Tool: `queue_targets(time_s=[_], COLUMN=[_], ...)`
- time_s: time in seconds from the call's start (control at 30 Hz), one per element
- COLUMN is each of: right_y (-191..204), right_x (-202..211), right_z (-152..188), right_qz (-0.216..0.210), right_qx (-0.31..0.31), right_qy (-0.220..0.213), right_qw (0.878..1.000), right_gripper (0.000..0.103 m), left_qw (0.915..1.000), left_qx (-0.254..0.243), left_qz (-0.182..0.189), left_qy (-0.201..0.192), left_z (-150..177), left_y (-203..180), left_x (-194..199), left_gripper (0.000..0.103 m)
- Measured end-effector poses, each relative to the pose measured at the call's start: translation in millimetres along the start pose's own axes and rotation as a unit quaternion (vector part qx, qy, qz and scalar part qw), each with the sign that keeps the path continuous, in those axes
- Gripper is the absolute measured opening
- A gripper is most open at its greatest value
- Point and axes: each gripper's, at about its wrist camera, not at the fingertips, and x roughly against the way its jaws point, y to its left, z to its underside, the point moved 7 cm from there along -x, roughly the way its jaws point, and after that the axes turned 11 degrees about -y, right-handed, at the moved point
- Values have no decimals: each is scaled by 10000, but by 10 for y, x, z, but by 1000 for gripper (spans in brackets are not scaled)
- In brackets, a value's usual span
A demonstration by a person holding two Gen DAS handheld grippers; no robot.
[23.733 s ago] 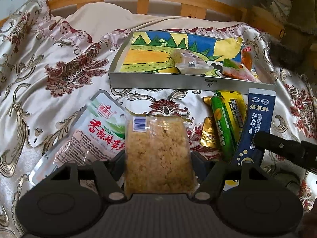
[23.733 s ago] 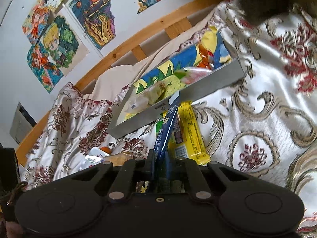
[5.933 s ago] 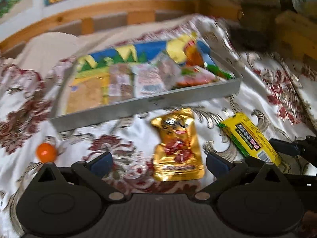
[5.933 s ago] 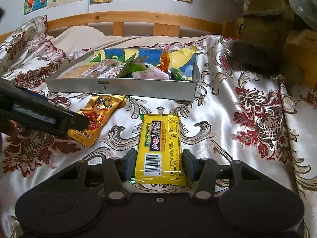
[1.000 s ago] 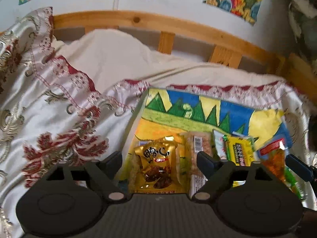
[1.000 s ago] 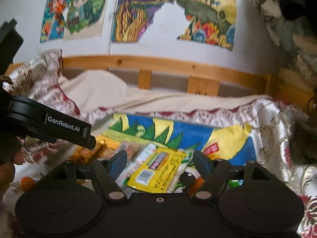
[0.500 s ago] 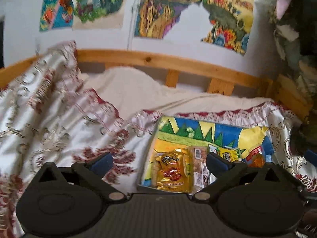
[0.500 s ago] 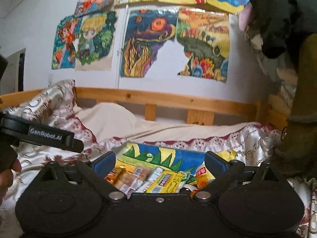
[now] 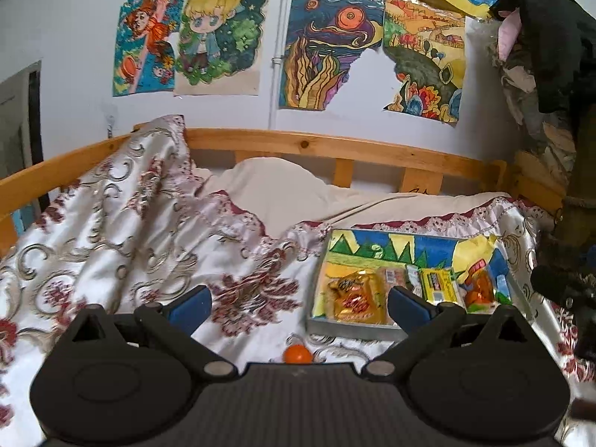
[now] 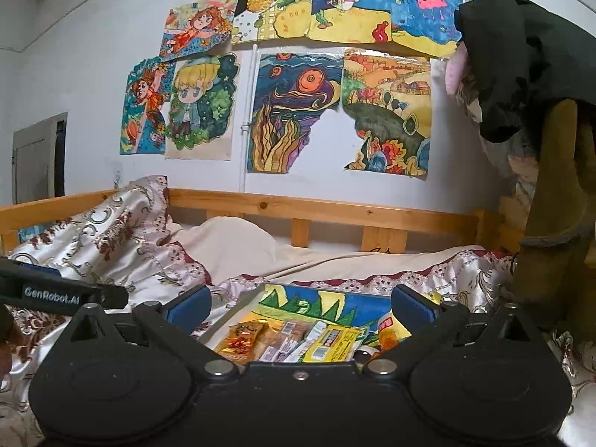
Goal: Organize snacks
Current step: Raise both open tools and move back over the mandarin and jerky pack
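left gripper (image 9: 298, 303) wide, empty | right gripper (image 10: 300, 307) wide, empty | risk: orange ball (image 9: 297, 354) by tray (image 9: 350, 327) front edge could roll off bed, forgotten

You see a glossy satin bedspread with dark red flowers (image 9: 123, 246) over the pale wooden bed rail (image 9: 335, 149). Lower right, the matt grey metal tray (image 9: 354, 329) holds a shiny gold foil snack pouch (image 9: 354, 298) and a glossy yellow plastic wrapper (image 9: 439, 285). Paper drawings (image 10: 294, 111) look matt.
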Motion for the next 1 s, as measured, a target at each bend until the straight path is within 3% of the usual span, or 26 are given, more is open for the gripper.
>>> queue_targets(time_s=[0.23, 0.33, 0.47, 0.8, 1.0], right_y=[163, 231, 263, 207, 236], right_x=[280, 405, 569, 668, 614], right_z=[29, 91, 235, 631, 782], right_qz=[-131, -177, -159, -66, -111], right_qx=[-161, -227, -341, -556, -577], right_qy=[68, 115, 238, 727, 963], right_qw=[9998, 9995, 9990, 9958, 9936], right_gripper=[102, 102, 102, 102, 102], left_qw=[9995, 9986, 9984, 9935, 9912], left_qx=[-266, -332, -227, -85, -149], left_qz=[-92, -307, -419, -554, -590], left_qy=[143, 257, 299, 994, 1177], left_z=[156, 263, 408, 773, 880], left_y=[157, 230, 301, 419, 421], left_x=[357, 477, 640, 585, 528], left_gripper=[102, 102, 102, 102, 102])
